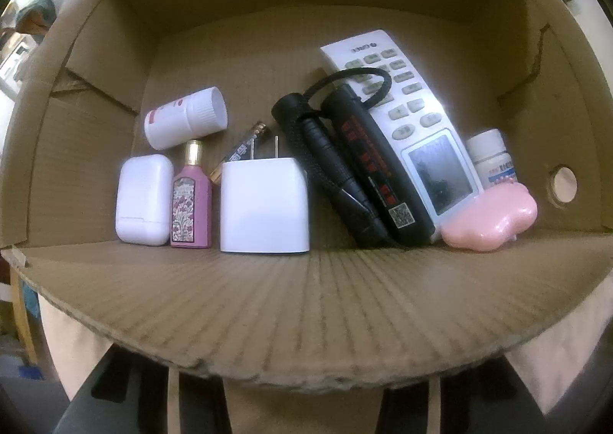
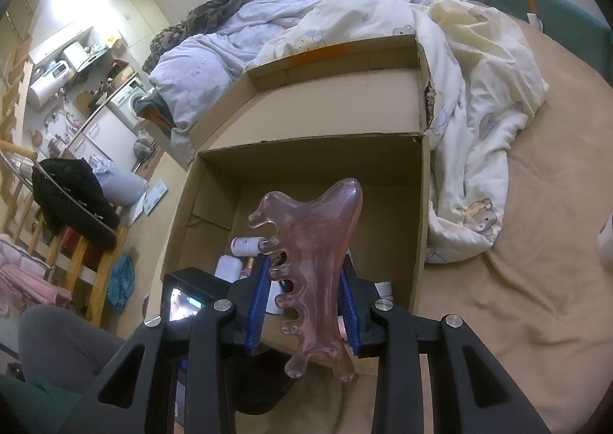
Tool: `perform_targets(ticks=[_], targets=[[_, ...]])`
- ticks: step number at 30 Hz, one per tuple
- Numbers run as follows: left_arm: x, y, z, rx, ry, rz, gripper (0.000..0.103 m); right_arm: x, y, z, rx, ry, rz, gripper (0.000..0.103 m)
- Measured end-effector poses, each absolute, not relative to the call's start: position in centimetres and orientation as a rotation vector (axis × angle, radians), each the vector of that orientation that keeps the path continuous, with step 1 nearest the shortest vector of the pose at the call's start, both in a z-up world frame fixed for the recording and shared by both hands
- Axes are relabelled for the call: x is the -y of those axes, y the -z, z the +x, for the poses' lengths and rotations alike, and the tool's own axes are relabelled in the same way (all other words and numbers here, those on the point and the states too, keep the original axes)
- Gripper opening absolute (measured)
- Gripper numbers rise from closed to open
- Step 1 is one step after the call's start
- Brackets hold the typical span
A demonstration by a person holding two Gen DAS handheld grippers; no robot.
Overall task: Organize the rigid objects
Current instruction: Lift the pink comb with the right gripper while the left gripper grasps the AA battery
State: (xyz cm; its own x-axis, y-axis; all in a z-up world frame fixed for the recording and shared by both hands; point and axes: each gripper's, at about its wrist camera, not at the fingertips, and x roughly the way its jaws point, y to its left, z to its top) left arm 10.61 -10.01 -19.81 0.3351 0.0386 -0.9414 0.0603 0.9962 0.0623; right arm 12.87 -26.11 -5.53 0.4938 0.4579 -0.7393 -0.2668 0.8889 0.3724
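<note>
The right gripper (image 2: 306, 280) has its blue-padded jaws clenched on a pink scraper (image 2: 310, 273), a translucent comb-like plate with rounded teeth down its left edge. The scraper's long axis runs along the gripper's fingers, its broad forked end pointing away from the camera and up in the right wrist view, its narrow end back toward the wrist. It hangs above the near edge of the open box (image 2: 417, 204), which sits on the bed (image 2: 517, 280).

In the left wrist view, things line the near wall of the box (image 1: 306, 300). From left: a white case (image 1: 143, 200); a pink perfume bottle (image 1: 190, 200), neck pointing to the far wall; a white charger (image 1: 264, 207), prongs likewise. Behind them a white bottle (image 1: 184, 119) lies on its side, cap to the right. A black flashlight (image 1: 329, 158) and a remote (image 1: 406, 115) lie side by side, both slanting toward the far left. A pink soap-like block (image 1: 490, 219) sits rightmost.

The left gripper's fingers are hidden under the box flap; whether its jaws grip anything cannot be told.
</note>
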Motion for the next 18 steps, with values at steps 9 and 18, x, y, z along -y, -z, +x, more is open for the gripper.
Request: perform_targets(ticks=[9,18], targets=[[8.6,18.5,9.1,-1.24,0.013,0.128,0.04,26.5,5.4,12.7,-0.956,-0.439,0.218,0.035],[4.8,15.1,4.7,-1.252,0.036,0.163,0.04,26.9,5.1,12.4,-0.944,-0.44,0.211,0.035]])
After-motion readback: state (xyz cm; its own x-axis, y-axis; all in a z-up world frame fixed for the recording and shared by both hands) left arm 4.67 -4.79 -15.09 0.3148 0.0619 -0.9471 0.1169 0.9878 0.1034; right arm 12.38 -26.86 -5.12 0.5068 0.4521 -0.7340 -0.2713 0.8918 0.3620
